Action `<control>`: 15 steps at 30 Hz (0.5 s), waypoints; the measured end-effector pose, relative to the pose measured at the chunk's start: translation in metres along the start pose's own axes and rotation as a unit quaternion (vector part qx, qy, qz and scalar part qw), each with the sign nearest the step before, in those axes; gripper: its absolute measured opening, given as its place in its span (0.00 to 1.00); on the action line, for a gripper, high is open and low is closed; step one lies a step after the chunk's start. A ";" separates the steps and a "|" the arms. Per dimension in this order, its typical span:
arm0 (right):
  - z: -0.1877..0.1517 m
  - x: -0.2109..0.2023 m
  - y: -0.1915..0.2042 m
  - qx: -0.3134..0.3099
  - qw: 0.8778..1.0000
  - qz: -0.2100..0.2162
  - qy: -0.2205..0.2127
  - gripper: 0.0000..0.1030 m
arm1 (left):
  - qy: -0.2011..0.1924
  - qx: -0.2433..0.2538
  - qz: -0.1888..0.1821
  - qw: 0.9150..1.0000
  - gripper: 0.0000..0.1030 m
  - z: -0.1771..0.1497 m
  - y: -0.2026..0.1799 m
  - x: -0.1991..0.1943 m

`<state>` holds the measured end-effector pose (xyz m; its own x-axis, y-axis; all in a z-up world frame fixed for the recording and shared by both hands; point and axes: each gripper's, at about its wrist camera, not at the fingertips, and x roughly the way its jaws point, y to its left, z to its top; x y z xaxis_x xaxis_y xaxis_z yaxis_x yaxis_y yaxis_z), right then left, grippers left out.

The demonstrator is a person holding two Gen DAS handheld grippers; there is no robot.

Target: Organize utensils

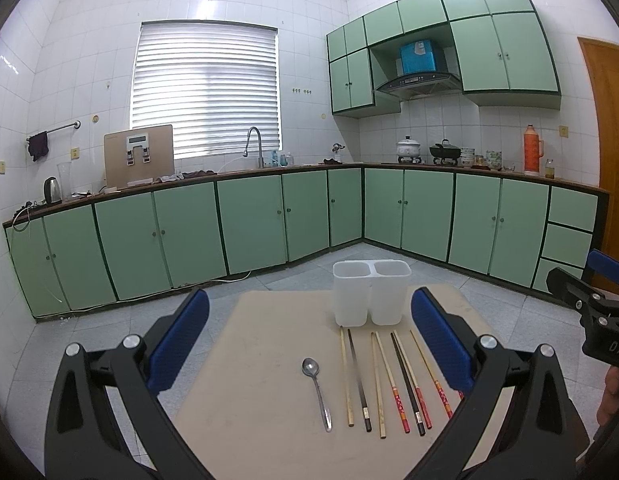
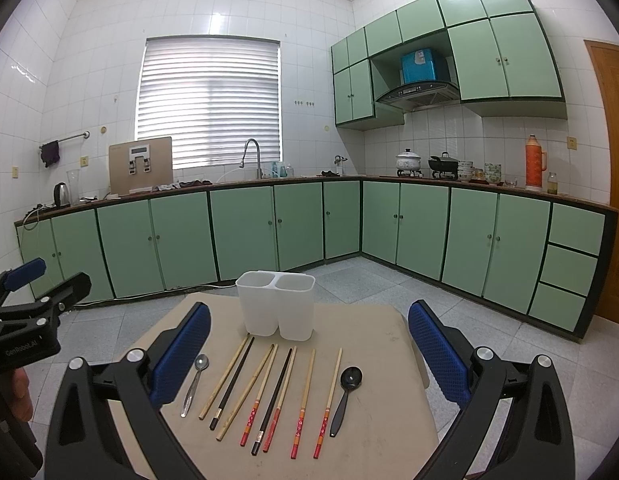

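Both claws, left [image 1: 309, 344] and right [image 2: 309, 348], hang released over the counter [image 2: 381, 412], holding nothing. Chopsticks [image 2: 265, 390] and two spoons lie in a row before the empty two-cup holder [image 2: 275, 306]. Pinch one piece mid-shaft, drop it in upright.

Green cabinets [image 1: 253, 220] line white-tiled walls [image 2: 109, 20] beneath a blinded window [image 1: 207, 88].
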<state>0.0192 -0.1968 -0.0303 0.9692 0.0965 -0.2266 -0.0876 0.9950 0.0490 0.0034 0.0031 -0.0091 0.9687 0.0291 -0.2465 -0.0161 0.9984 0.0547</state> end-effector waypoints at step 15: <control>0.001 -0.001 0.001 0.001 1.000 0.000 0.001 0.94 | 0.001 -0.001 0.003 1.000 0.95 -0.001 0.003 0.000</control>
<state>0.0179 -0.1957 -0.0291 0.9689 0.0972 -0.2276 -0.0880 0.9949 0.0503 0.0034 0.0065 -0.0104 0.9681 0.0349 -0.2483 -0.0221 0.9983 0.0542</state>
